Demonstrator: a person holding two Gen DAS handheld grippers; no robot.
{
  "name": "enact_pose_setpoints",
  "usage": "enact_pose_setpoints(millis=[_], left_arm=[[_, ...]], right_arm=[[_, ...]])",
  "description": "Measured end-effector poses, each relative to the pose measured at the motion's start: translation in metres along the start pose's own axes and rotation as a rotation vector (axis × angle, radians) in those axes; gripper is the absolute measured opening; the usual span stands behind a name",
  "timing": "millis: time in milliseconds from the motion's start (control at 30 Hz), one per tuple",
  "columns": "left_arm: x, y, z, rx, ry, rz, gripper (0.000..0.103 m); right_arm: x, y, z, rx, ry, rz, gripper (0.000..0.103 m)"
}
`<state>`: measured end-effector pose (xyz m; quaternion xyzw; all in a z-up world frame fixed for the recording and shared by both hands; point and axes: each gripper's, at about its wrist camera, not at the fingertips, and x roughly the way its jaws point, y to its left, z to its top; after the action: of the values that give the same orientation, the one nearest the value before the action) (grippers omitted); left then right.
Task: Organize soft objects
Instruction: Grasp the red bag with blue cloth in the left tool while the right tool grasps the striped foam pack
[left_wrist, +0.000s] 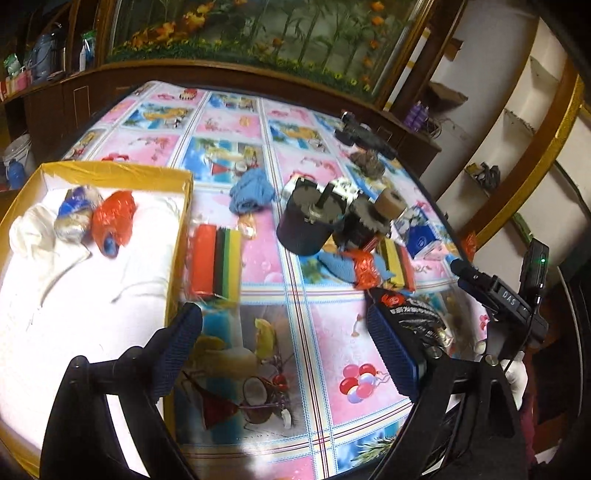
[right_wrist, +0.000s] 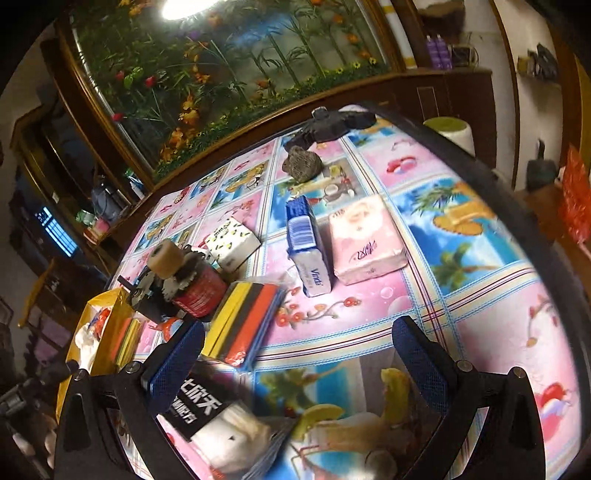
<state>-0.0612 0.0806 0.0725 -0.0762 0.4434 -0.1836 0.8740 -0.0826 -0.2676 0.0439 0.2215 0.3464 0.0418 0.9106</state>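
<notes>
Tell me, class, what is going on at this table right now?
A person is sorting soft things into a yellow box, using two hand-held claws. The box already holds an orange bundle, a blue-white bundle and a white cloth. The left claw hangs open and empty beside it. The right claw is open above a black-labelled packet. Striped sponges and tissue packs wait on the table.

Yellow-rimmed box (left_wrist: 110, 171), pink-and-blue pictured tablecloth (left_wrist: 325, 332), red-black-yellow striped sponges (left_wrist: 214, 260).

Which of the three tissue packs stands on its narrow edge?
The blue Vinda pack, between the lemon-print pack and the pink pack, which both lie flat.
</notes>
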Motion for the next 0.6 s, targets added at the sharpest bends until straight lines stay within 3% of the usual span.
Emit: enact_pose_setpoints(millis=[233, 433, 600], left_arm=[[0.032, -0.027, 0.008, -0.042, 0.062, -0.014, 0.091], [0.076, -0.056, 0.023, -0.101, 0.104, -0.050, 0.091], [0.110, -0.074, 0.029, -0.068, 0.126, -0.008, 0.091]], right_arm=[[0.011, -0.011, 0.001, 0.029, 0.030, 0.135, 0.102], [0.015, -0.008, -0.004, 0.018, 0.026, 0.169, 0.102], [0.017, -0.007, -0.006, 0.019, 0.033, 0.184, 0.102]])
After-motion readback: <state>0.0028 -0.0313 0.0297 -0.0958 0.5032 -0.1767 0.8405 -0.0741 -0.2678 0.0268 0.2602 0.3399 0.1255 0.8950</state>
